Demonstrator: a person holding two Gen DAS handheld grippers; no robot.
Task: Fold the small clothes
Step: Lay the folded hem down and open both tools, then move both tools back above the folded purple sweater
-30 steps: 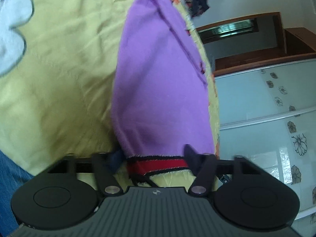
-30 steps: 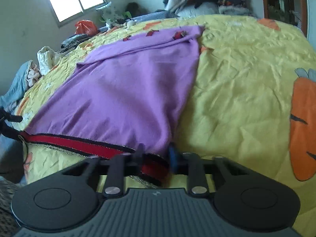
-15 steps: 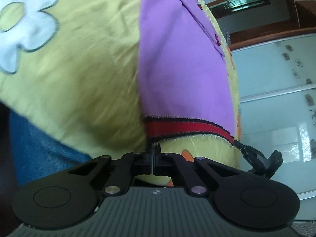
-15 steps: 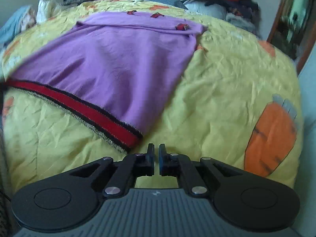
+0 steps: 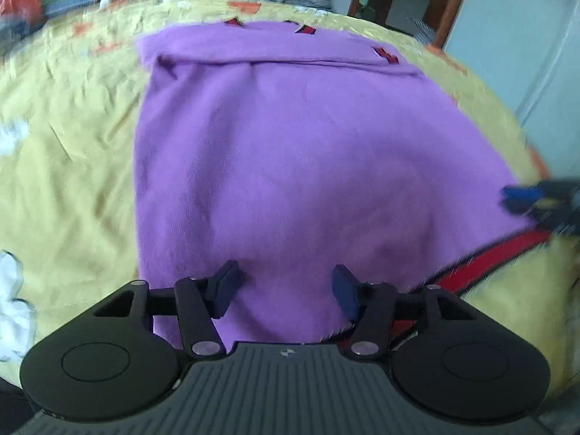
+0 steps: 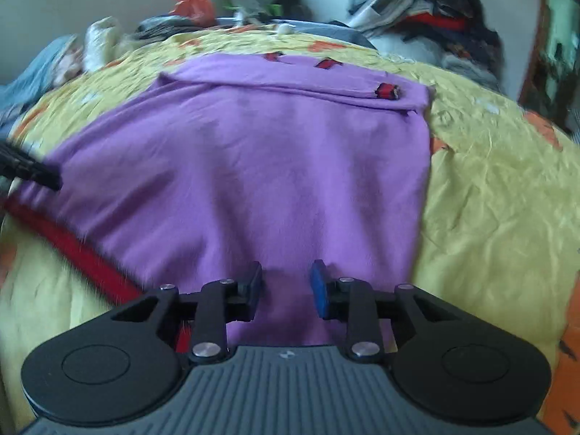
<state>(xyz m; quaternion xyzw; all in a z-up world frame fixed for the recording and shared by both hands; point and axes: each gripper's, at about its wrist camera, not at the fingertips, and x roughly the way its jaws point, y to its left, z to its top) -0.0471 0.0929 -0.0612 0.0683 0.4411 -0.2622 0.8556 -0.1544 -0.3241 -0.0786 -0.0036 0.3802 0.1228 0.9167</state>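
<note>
A purple garment (image 5: 290,152) (image 6: 261,166) with a red, black-edged hem band (image 5: 496,253) (image 6: 79,250) lies flat on the yellow bedspread (image 5: 65,166) (image 6: 489,199); its far end is folded over. My left gripper (image 5: 284,286) hovers over the near left part of the cloth, its jaws opening, with nothing between them. My right gripper (image 6: 284,286) hovers over the near right part, jaws opening too and holding nothing. Each gripper shows blurred at the edge of the other's view: the right gripper (image 5: 536,203), the left gripper (image 6: 25,166).
Piled clothes (image 6: 427,21) and an orange bag (image 6: 192,5) crowd the bed's far side. A wooden door frame (image 5: 446,3) and a pale wardrobe panel (image 5: 525,47) stand to the right. An orange carrot print (image 6: 569,359) marks the spread at the right edge.
Both grippers let go of the red hem, pulled back shut, then came forward over the purple cloth with jaws parting. The left view rolled from sideways to upright.
</note>
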